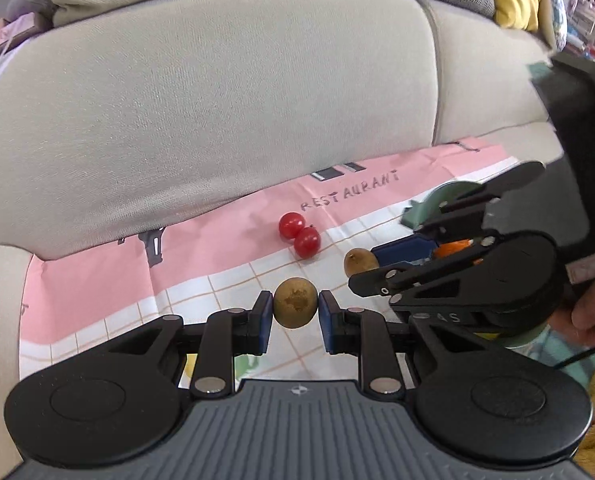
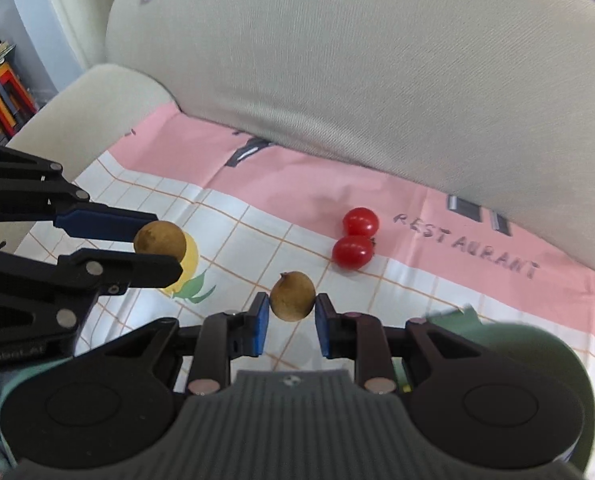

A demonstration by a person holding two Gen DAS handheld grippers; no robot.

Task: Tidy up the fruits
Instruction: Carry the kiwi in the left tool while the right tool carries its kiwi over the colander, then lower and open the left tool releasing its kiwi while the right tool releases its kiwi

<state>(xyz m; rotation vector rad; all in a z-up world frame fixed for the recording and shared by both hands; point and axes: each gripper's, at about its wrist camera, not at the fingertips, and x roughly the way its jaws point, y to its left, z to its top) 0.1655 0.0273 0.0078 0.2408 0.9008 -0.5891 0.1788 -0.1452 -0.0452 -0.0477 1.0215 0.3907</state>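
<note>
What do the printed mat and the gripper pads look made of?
The mat: probably thin coated fabric or plastic sheet, matte, with sharp fold creases. The left gripper pads: blue, smooth, likely rubber or soft plastic, though the pictures leave it open.

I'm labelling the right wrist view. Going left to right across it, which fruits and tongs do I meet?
Left tongs with a brown fruit → right tongs with the other brown fruit → two tomatoes → green dish.
</note>
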